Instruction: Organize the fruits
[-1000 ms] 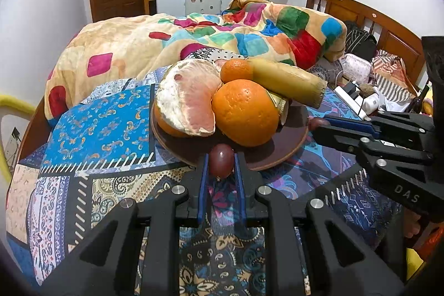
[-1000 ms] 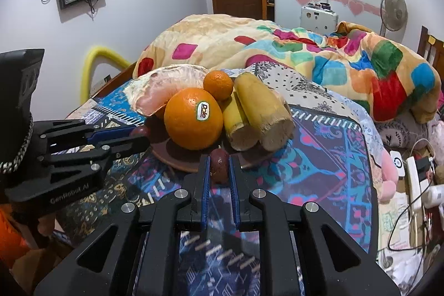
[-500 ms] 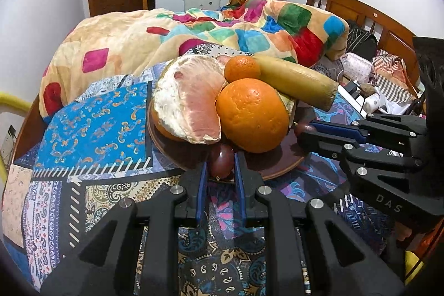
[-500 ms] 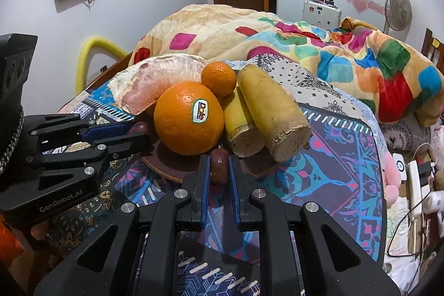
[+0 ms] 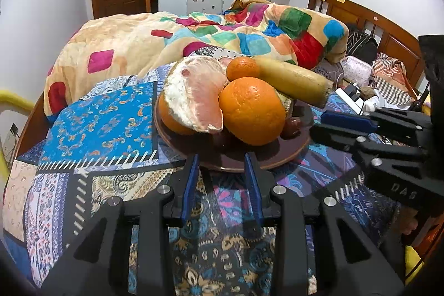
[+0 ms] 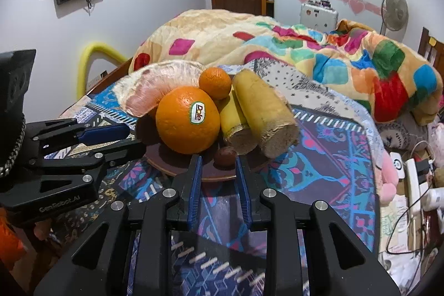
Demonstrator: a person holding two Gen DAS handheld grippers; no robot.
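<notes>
- One dark brown plate (image 5: 280,157) sits on the patterned cloth (image 5: 105,126) covering the worktop, with the fruit heaped on it.
- One large orange (image 6: 187,119) with a Dole sticker lies at the front of the heap; a second orange (image 5: 173,121) shows under the pomelo in the left wrist view.
- One small mandarin (image 6: 215,82) rests on top, behind the large orange.
- One peeled pomelo piece (image 5: 194,99), pink flesh and white pith, leans against the large orange.
- Two yellowish cut cane sections lie side by side: a thick one (image 6: 263,113) and a thinner one (image 6: 236,124), cut ends toward the right wrist camera.
- Two small dark red fruits lie on the plate: one (image 6: 224,156) on the rim just ahead of the right claw, another (image 5: 219,139) in shadow under the large orange, ahead of the left claw.
- The left claw (image 5: 220,171) has its blue-padded fingers spread apart, tips at the plate's near rim, with nothing between them.
- The right claw (image 6: 217,171) is likewise parted and empty, its fingers either side of the small red fruit without gripping it; whether the tips touch the plate I cannot tell.
- A patchwork quilt (image 6: 319,52) lies bunched on the bed behind.
</notes>
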